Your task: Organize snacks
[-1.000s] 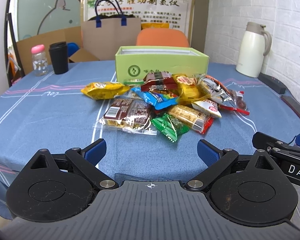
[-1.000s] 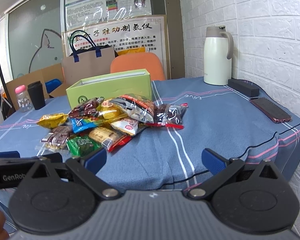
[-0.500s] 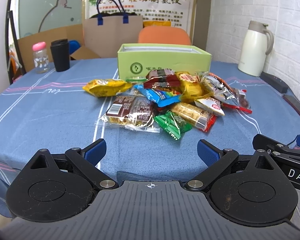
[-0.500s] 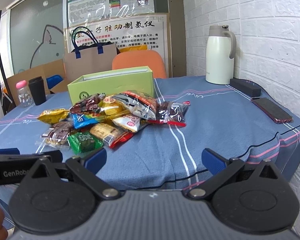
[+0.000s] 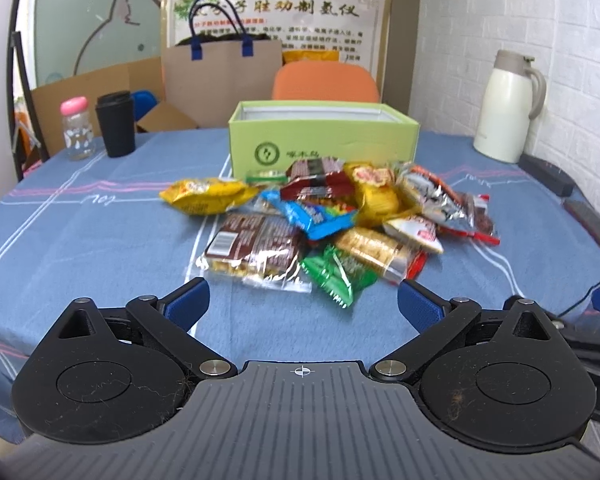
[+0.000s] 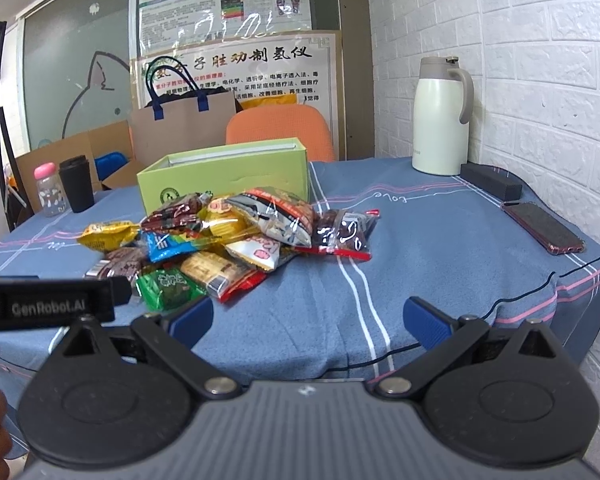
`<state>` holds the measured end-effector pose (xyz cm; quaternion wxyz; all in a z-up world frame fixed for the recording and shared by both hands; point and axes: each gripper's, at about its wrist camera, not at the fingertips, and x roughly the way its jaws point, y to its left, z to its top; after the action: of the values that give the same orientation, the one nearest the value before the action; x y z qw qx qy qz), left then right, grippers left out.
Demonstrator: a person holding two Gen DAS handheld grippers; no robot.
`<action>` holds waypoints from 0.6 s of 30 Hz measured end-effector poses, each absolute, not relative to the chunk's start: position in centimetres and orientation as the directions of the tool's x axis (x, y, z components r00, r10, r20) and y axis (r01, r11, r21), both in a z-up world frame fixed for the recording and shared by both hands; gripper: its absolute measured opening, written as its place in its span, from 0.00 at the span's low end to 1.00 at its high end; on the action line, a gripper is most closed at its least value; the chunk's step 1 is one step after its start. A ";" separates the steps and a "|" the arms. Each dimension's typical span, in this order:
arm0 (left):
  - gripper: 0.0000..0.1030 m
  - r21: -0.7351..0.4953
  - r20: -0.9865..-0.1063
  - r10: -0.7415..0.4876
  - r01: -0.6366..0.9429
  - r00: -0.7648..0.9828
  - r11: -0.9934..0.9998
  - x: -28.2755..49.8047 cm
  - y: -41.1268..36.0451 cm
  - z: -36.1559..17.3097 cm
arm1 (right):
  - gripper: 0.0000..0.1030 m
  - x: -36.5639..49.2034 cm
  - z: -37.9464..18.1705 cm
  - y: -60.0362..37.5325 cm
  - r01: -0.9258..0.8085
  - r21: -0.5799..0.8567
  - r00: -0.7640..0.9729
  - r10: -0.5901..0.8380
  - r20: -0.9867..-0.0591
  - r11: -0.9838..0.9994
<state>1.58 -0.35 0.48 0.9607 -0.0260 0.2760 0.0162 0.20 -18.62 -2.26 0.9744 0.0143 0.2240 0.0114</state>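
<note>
Blue pads tip both tools, and both stand spread wide with nothing between them: the left gripper [image 5: 303, 302] and the right gripper [image 6: 308, 316] hover at the near edge of the table [image 5: 80, 232], short of the snacks.

The snack pile [image 5: 328, 216] lies on the blue cloth just in front of the green box [image 5: 323, 136], its back packets touching or nearly touching the box's front wall. From the left gripper the pile sits straight ahead and near; the green packet [image 5: 338, 274] and the clear-wrapped brown biscuit pack [image 5: 256, 246] are the closest pieces. From the right gripper the pile lies ahead and to the left, with the red-edged dark packet [image 6: 346, 236] at its right fringe.

These are likely light, crinkly, foil or film pouches: soft, slippery, and apt to slide on the cloth or drag neighbours along. Contents such as biscuits may crush, so a gentle pinch across a sealed end or a narrow body seems wisest. The box stands open at the top, a probable destination. Beyond the box stand an orange chair [image 5: 326, 80] and a paper bag [image 5: 220, 68]; right of it, a white kettle [image 5: 508, 108].
</note>
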 end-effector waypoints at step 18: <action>0.88 -0.079 -0.559 0.032 -0.092 0.829 0.993 5.6 0.7 1.8 | 0.99 5.5 -1.7 -18.3 -0.103 0.046 0.898 0.113 -0.425 0.994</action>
<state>5.63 0.68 1.84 0.9549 -0.0510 0.2907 0.0325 5.46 -18.31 -1.74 0.9741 0.0113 0.2187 0.0554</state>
